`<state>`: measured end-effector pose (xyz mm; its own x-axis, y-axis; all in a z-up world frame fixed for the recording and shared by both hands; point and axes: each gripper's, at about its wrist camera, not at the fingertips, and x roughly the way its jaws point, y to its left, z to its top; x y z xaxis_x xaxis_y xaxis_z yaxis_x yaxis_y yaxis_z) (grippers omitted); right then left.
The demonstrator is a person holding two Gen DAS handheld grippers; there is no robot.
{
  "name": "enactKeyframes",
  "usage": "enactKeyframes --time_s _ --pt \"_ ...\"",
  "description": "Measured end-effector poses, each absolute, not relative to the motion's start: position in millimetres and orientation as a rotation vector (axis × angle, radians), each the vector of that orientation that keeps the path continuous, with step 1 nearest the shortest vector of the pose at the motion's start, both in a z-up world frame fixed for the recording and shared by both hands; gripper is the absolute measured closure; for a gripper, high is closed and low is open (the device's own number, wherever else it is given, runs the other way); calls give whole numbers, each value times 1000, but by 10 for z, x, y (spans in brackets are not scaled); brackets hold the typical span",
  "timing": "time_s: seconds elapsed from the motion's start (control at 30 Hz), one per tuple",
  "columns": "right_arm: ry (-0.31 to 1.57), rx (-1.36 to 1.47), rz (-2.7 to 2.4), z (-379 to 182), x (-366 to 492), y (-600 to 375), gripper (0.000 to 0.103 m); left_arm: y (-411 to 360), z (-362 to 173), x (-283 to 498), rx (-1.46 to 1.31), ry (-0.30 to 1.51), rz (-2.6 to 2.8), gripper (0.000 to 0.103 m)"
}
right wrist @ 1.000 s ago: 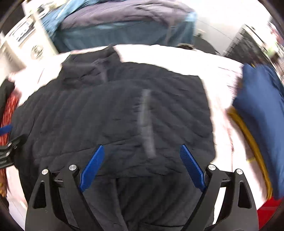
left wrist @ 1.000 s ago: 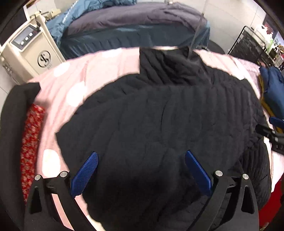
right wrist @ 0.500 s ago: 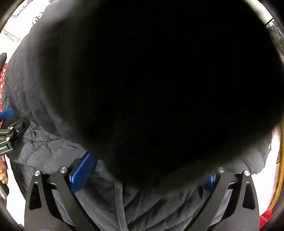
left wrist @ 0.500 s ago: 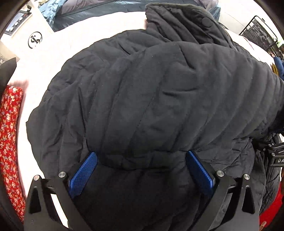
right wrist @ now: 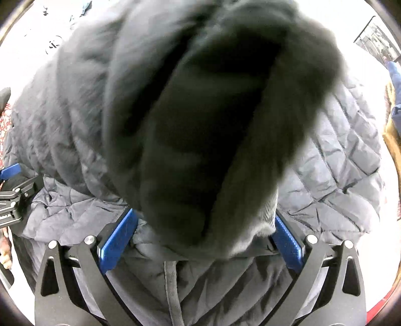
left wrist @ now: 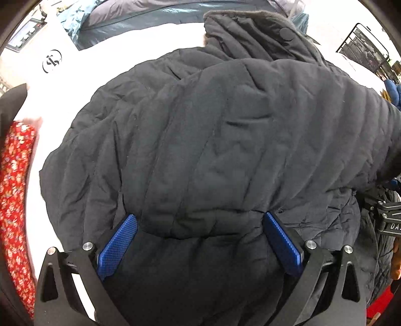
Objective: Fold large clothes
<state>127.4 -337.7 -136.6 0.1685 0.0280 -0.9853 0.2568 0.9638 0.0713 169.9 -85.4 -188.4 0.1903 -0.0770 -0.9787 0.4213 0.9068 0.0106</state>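
A large black quilted jacket (left wrist: 213, 140) lies on a pale bed cover and fills both views. Its collar (left wrist: 250, 27) points away from me. My left gripper (left wrist: 200, 240) stands wide open, blue pads on either side of a bulge of the jacket's near fold. In the right wrist view the jacket (right wrist: 338, 155) shows a diamond-quilted side, and a dark, blurred fold (right wrist: 213, 112) hangs close before the lens. My right gripper (right wrist: 200, 238) is open with jacket cloth and a grey drawstring (right wrist: 173, 288) between its fingers.
A red floral cloth (left wrist: 15, 200) lies at the bed's left edge. A white machine (left wrist: 37, 50) and a dark blue bed (left wrist: 163, 15) stand behind. A wire rack (left wrist: 363, 47) and blue clothes (left wrist: 393, 90) are at the right. The other gripper (left wrist: 386, 218) shows at right.
Both grippers dropped down and forward onto the jacket, which now fills the views. A fold of the jacket rose in front of the right camera. Both grippers stayed open.
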Motion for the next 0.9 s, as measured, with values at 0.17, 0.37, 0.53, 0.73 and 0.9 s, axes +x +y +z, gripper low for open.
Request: enactKeyframes --time_s 0.17,0.37,0.53,0.73,0.9 --pt "1414 272 -188 -1210 1217 -3520 5 -808 -1579 1428 285 1299 -359 6" --pt "1404 278 -165 -1040 746 -3503 5 -550 -1346 965 254 1262 -369 6" --pt "1494 267 -150 -1296 274 -3589 5 -387 -1655 703 403 1362 -333 6" --pt "1504 367 -126 -1313 102 -3800 5 -169 -1798 799 224 1481 -247 6" --pt "1443 322 -50 -972 101 -3804 5 -134 -1533 808 114 1421 -254 6"
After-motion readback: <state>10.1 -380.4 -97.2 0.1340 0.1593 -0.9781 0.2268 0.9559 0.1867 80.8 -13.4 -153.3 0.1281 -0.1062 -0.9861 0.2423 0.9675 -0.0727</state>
